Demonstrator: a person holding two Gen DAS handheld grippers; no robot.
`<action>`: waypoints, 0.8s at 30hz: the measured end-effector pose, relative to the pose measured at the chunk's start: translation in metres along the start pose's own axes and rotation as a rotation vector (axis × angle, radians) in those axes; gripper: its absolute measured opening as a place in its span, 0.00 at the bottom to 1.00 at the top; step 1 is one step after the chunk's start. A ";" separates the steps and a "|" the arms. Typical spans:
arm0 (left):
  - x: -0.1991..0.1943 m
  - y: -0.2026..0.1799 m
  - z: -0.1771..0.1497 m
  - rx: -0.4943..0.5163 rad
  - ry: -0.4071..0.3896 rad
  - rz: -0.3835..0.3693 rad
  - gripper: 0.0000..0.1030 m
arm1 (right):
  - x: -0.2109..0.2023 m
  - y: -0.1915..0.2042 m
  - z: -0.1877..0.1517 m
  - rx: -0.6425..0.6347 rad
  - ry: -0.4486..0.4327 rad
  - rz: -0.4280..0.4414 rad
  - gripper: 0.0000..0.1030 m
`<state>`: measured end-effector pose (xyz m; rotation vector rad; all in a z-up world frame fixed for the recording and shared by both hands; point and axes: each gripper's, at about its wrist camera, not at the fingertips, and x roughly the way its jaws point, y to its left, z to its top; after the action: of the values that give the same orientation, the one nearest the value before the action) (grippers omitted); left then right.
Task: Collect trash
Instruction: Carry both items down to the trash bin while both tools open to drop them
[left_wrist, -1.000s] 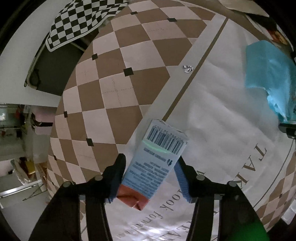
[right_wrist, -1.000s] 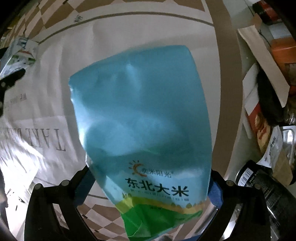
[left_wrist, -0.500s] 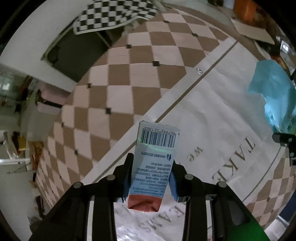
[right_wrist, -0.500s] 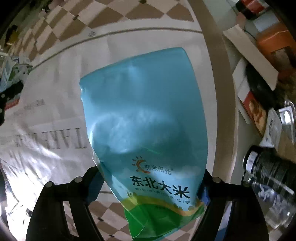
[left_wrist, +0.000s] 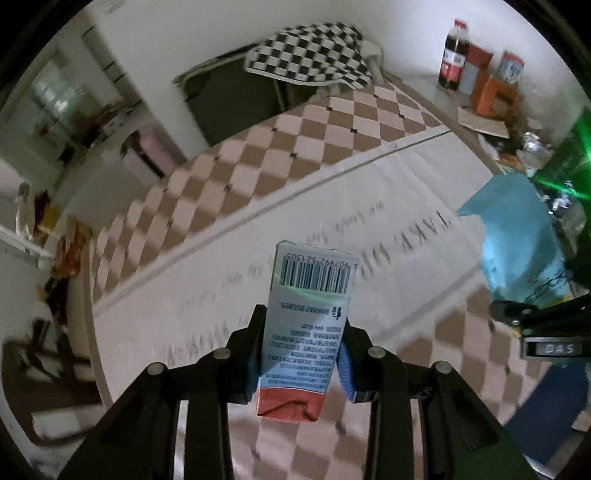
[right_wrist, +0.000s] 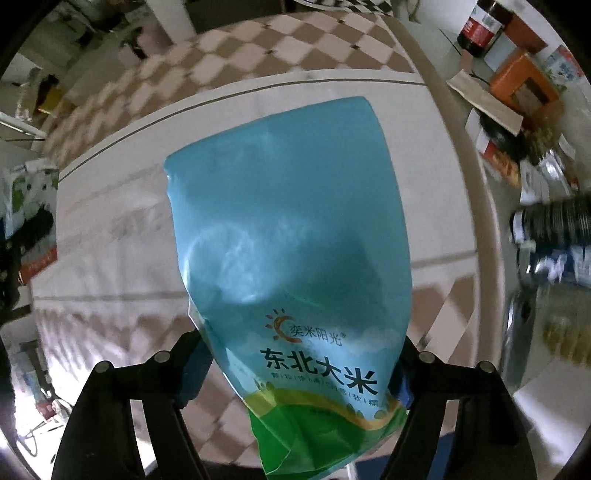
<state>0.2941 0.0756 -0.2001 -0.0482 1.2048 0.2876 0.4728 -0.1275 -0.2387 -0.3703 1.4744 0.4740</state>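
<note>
My left gripper (left_wrist: 303, 332) is shut on a pale blue carton (left_wrist: 314, 273) with a barcode end and a crumpled red end, and holds it in the air over the rug. My right gripper (right_wrist: 299, 354) holds a large blue rice bag (right_wrist: 288, 229) by its green lower end. Its jaws are still closing, with the pads pressing on both sides of the bag. The bag hangs above the rug's cream middle. In the left wrist view the blue bag (left_wrist: 517, 229) shows at the right. The carton (right_wrist: 26, 192) appears at the right wrist view's left edge.
Below lies a round rug (left_wrist: 332, 177) with a brown checker border and a lettered cream centre. A checkered cloth (left_wrist: 310, 59) drapes a table by the wall. A cola bottle (left_wrist: 454, 55), an orange box (left_wrist: 495, 92), cardboard and loose clutter (right_wrist: 554, 229) crowd the rug's right side.
Both grippers have risen off the rug with their loads. The left jaws closed onto the carton and the gripper rolled, bringing the room into view. The right jaws narrowed around the bag.
</note>
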 end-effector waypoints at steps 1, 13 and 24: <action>-0.010 0.004 -0.015 -0.012 -0.010 0.001 0.29 | -0.006 0.015 -0.016 -0.001 -0.013 0.010 0.76; -0.068 0.047 -0.236 -0.222 0.052 -0.161 0.29 | -0.015 0.160 -0.238 0.062 -0.037 0.151 0.76; 0.012 0.059 -0.420 -0.534 0.360 -0.283 0.29 | 0.090 0.191 -0.415 0.240 0.185 0.319 0.76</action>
<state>-0.1006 0.0555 -0.3561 -0.7551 1.4271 0.3540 0.0225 -0.1707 -0.3472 0.0152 1.7597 0.5183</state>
